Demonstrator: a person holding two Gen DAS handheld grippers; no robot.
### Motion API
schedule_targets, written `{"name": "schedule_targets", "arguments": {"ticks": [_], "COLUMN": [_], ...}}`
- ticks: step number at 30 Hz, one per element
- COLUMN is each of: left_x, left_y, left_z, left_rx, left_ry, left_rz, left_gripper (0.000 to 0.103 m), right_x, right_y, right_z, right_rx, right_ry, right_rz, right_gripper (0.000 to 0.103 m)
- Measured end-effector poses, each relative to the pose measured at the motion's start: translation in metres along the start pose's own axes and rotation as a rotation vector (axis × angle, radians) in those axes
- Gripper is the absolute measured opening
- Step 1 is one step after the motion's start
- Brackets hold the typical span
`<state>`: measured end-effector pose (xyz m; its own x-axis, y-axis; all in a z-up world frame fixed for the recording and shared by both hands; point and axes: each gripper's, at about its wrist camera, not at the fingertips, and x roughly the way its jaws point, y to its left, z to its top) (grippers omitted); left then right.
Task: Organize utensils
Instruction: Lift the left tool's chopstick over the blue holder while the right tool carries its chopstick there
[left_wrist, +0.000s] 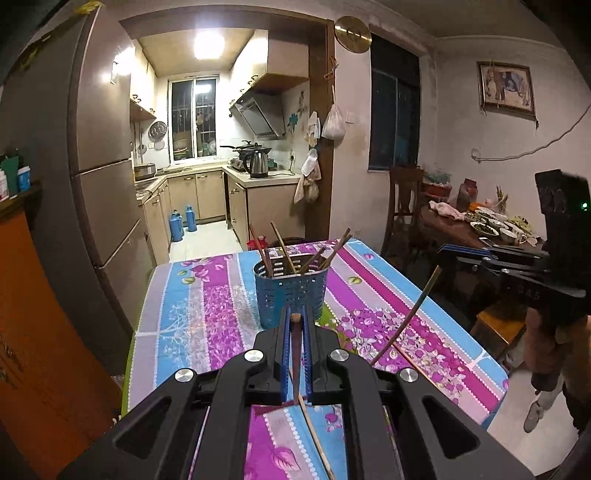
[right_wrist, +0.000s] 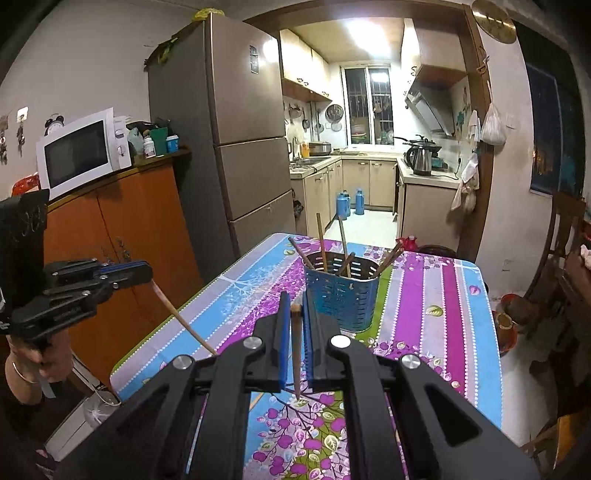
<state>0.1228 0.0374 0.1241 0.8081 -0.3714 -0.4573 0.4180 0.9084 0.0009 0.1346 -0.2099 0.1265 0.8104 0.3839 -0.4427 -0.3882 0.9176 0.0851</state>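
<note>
both grippers hung above a table covered with a flowered cloth of purple, blue and grey stripes, each one holding a single chopstick.

the left gripper had its blue-padded jaws drawn narrow and clamped on a dark chopstick. its blunt end poked up between the fingertips and its paler thin end ran down and back under the gripper body. seen from the right wrist view, that same gripper sat off to the left of the table edge, with the stick slanting down from it toward the cloth.

the right gripper was likewise pinched narrow on a light wooden chopstick, which stood nearly upright between the pads with its tip hanging just over the cloth. in the left wrist view it showed off to the right side of the table, its stick angling down toward the tabletop.

a blue slotted holder stood upright on the table, just beyond both sets of fingertips. several more chopsticks leaned in it at different angles.

behind the table were a tall fridge and a lit kitchen doorway.
</note>
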Motion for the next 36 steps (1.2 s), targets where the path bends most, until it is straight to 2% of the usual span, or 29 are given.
{"name": "schedule_targets", "arguments": {"ticks": [5,11,15,19,24,28,36], "left_x": [0.019,0.049,0.081,0.119,0.167,0.204,0.249], "left_y": [-0.001,0.0,0.002,0.007,0.014,0.02,0.028], "left_z": [0.04,0.108,0.147,0.172,0.186,0.185,0.17], "left_rx": [0.017,0.034,0.032,0.034,0.03,0.012,-0.005], "left_ry": [-0.013,-0.065,-0.063,-0.048,-0.009,0.04,0.11], "left_rz": [0.014,0.036,0.052,0.077,0.091,0.097,0.094], "left_gripper": [0.008,0.008,0.008,0.008,0.008,0.008,0.008], "right_x": [-0.001,0.005,0.027,0.058,0.094,0.119,0.169], "right_y": [-0.004,-0.015,-0.028,-0.044,-0.064,-0.074,-0.074], "right_z": [0.036,0.088,0.12,0.137,0.147,0.147,0.133], "right_rx": [-0.011,-0.026,-0.032,-0.026,0.017,0.066,0.094], "right_ry": [-0.041,-0.11,-0.121,-0.111,-0.093,-0.062,0.021], "right_rz": [-0.022,-0.085,-0.154,-0.203,-0.197,-0.172,-0.235], "right_gripper": [0.005,0.005,0.005,0.005,0.005,0.005,0.005]}}
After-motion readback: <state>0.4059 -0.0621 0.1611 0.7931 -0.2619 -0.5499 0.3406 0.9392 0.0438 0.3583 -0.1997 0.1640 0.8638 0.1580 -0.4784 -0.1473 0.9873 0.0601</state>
